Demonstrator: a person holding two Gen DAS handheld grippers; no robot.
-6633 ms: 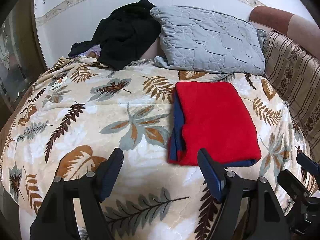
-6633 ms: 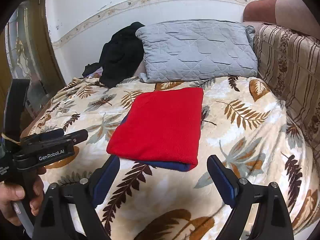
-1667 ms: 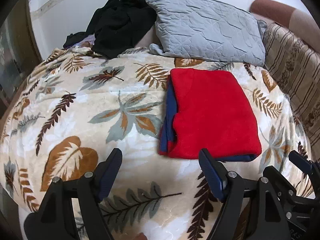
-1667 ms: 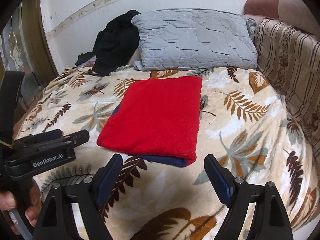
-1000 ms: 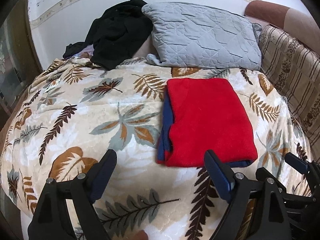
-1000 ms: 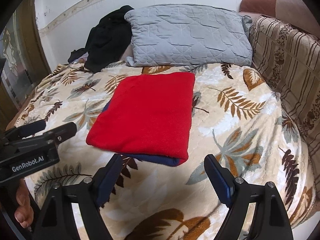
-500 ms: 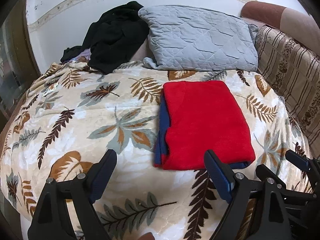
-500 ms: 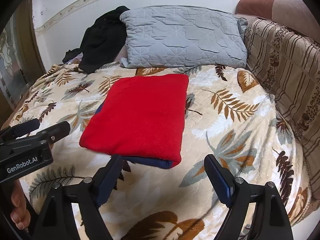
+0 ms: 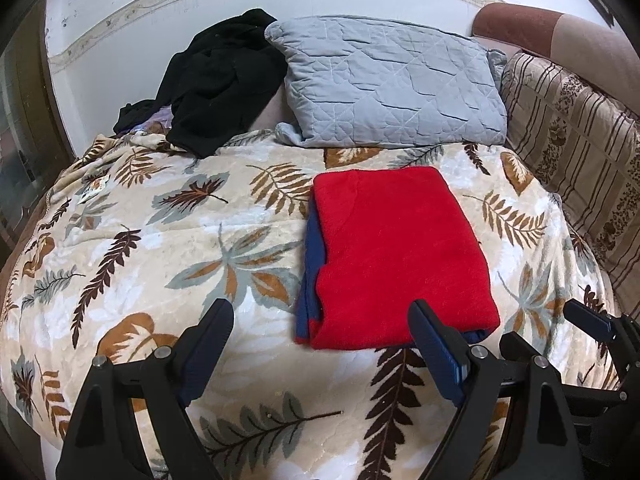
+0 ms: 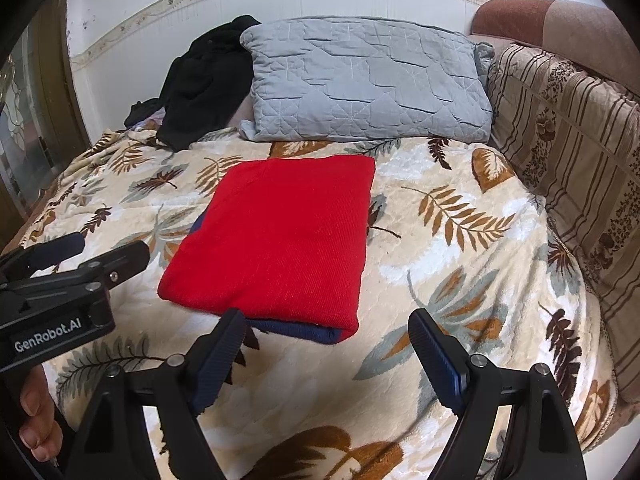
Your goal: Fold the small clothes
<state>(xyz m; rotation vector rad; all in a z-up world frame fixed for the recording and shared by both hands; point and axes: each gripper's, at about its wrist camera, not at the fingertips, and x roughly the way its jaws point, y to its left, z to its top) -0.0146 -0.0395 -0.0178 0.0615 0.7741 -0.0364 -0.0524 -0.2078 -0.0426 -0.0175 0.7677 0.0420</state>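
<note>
Both claws idle over the near edge of the bed. My left gripper [image 9: 322,336] is spread wide with nothing between the jaws; my right gripper [image 10: 326,338] likewise, spread and empty.

The task's thing, the red-and-navy folded garment [image 10: 276,240], lies flat on the leaf-print blanket [image 10: 460,264], centre of the bed, in front of the grey quilted pillow [image 10: 368,80] and apart from it. It looks folded into a neat rectangle; navy layers peek out along its left side and near edge. I'd judge this piece done or close to it.

Risks from here:
- Plush blanket is soft and loose. A low pinch at the garment's near edge could grab blanket pile along with the knit and drag both.
- Pinching only the top red layer would peel the stack open and undo the fold; the layers are offset at the left side.
- The two grippers sit close together, so reaching across could knock one into the other.
- If the black clothes heap [image 9: 216,80] at the back left is next, it's tangled and partly against the pillow; pulling one piece may drag the rest.

Counts: folded garments 1, pillows 1, black clothing heaps 1 (how many pieces, can't tell), blankets 1, grippers 2, striped brown bolster [image 10: 568,160] on the right 1.
</note>
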